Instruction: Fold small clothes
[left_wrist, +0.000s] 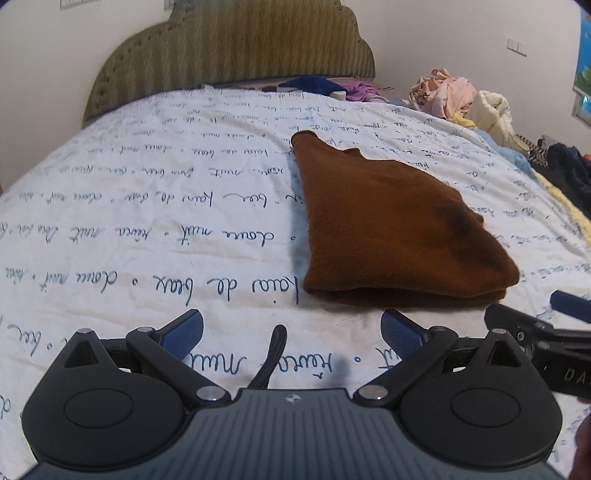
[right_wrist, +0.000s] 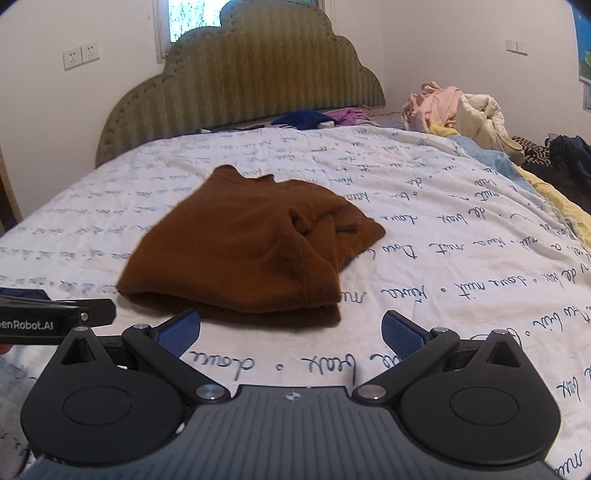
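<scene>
A brown garment (left_wrist: 391, 225) lies folded on the white bedspread (left_wrist: 147, 221) with handwriting print. In the right wrist view the brown garment (right_wrist: 251, 251) shows a doubled near edge and a bunched fold on its right side. My left gripper (left_wrist: 291, 328) is open and empty, just short of the garment's near edge. My right gripper (right_wrist: 290, 328) is open and empty, also just short of the near edge. The right gripper (left_wrist: 554, 325) shows at the right edge of the left wrist view; the left gripper (right_wrist: 55, 314) shows at the left edge of the right wrist view.
A green padded headboard (right_wrist: 251, 77) stands at the far end. A pile of pink and cream clothes (right_wrist: 458, 107) sits at the back right, dark clothes (right_wrist: 569, 155) at the far right. Blue and purple items (right_wrist: 317, 118) lie by the headboard.
</scene>
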